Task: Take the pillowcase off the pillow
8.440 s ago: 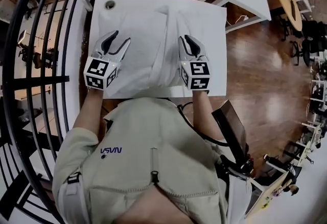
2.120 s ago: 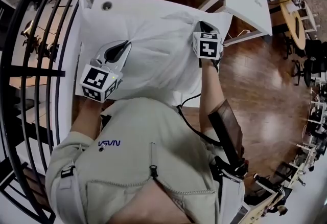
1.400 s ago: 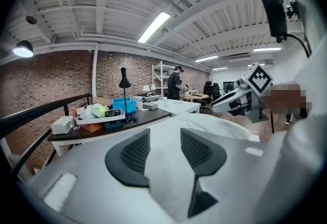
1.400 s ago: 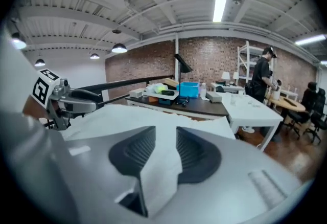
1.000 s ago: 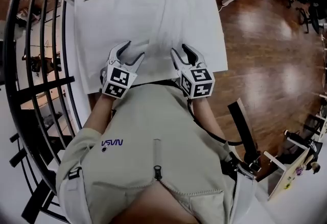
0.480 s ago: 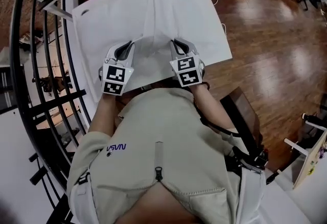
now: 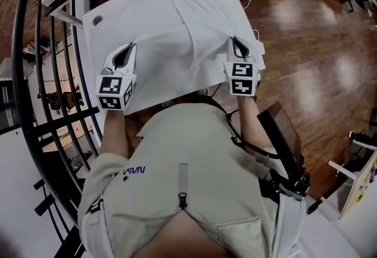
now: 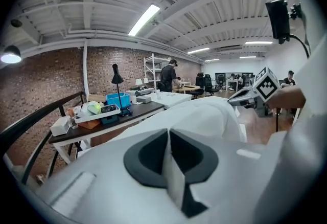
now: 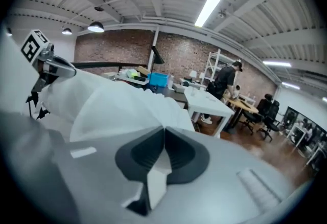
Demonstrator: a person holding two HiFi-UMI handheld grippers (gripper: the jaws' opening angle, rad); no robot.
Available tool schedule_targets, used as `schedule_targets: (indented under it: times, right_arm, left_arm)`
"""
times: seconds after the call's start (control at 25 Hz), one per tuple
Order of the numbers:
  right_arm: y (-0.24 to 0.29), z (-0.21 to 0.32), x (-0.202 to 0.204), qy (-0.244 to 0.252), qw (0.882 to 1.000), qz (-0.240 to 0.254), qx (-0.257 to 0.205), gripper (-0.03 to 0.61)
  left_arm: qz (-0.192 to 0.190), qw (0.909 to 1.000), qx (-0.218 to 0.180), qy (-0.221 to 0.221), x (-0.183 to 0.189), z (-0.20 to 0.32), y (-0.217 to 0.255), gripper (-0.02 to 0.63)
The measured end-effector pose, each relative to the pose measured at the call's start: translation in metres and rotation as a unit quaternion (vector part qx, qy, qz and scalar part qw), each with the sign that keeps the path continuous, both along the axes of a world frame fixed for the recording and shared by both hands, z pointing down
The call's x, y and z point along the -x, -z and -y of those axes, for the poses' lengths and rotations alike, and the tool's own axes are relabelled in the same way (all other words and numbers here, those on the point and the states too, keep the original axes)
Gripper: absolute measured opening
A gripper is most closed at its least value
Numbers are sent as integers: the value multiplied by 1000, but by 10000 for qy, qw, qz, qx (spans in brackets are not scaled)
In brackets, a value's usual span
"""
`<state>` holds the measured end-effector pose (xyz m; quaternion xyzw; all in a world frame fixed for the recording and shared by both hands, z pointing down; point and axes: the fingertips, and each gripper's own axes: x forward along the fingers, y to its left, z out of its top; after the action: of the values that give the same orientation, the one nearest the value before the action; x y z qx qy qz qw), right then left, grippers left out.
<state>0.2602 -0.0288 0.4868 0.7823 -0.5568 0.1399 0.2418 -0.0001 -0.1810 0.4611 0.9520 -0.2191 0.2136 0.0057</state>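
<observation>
- Bright, even indoor light. In the left gripper view a ceiling strip light (image 8: 144,19) glows above and ahead of the left gripper (image 8: 167,132), and a round lamp (image 8: 10,56) flares far to its left.
- A second strip light (image 9: 209,7) burns above the right gripper (image 9: 163,132).
- In the head view, pale glare lies on the wood floor (image 7: 306,12) to the right of the right gripper. Between the grippers the white pillowcase (image 7: 177,33) is almost washed out, with soft grey shadows in its folds.
- All three views bow strongly at the edges, and both gripper views have black corners.
- Each gripper's near body is soft and out of focus.
</observation>
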Motion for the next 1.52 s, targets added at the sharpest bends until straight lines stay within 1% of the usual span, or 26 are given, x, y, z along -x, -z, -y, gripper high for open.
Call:
schedule_targets:
  times: [0.12, 0.24, 0.32, 0.36, 0.48, 0.56, 0.64, 0.72, 0.84, 0.92, 1.08, 1.16, 1.24, 1.32, 1.4, 1.48, 1.52]
  right_arm:
    - [-30, -16, -15, -355, 9987, 260, 262, 11]
    - [-73, -30, -16, -613, 9937, 634, 693, 11]
    - [-95, -41, -15, -637, 9901, 794, 961, 11]
    - [-102, -44, -14, -628, 9888, 869, 1041, 11]
    - [-108, -48, -10, -573, 9869, 1025, 1106, 12]
    - [-105, -47, -9, -510, 9872, 1068, 1070, 14]
    - [-99, -46, -8, -412, 9881, 1097, 1001, 20]
    - [-93, -44, -7, -321, 9887, 1125, 938, 23]
    - [-88, -43, -2, -238, 9882, 1213, 901, 29]
    - [-87, -44, 2, -186, 9879, 1277, 860, 29]
    - [-82, -41, 9, -92, 9848, 1599, 677, 32]
    - [-78, -42, 11, -43, 9830, 1729, 612, 40]
    - [-71, -44, 12, 53, 9828, 1750, 595, 41]
    - [-58, -44, 12, 160, 9840, 1688, 555, 41]
    - [-42, -40, 9, 248, 9853, 1633, 429, 41]
    - [-26, -31, 5, 343, 9864, 1583, 264, 41]
    - [-19, -25, 3, 404, 9870, 1543, 189, 41]
  left_arm:
    - [77, 9995, 299, -75, 1, -17, -22, 15]
    - [57, 9964, 846, -57, 2, -41, -55, 15]
    - [60, 9935, 1140, -24, 2, -56, -75, 15]
    - [67, 9924, 1225, -13, 1, -61, -82, 15]
    - [13, 9904, 1381, -38, -3, -68, -91, 19]
    - [-32, 9892, 1459, -168, -8, -73, -84, 40]
    - [-54, 9893, 1408, -377, -15, -77, -68, 84]
    - [-171, 9913, 1196, -525, -23, -75, -43, 119]
    - [-539, 9940, 776, -557, -44, -60, -5, 123]
    - [-564, 9954, 559, -538, -61, -43, 5, 140]
    - [-227, 9974, 422, -532, -102, 0, -4, 199]
    - [-62, 9981, 369, -491, -121, 24, -13, 199]
    - [150, 9982, 389, -438, -138, 45, -25, 202]
    - [457, 9970, 484, -390, -151, 62, -41, 237]
    - [836, 9934, 691, -371, -158, 70, -60, 283]
    - [1144, 9888, 881, -385, -162, 70, -77, 299]
    - [1238, 9869, 956, -403, -163, 66, -81, 298]
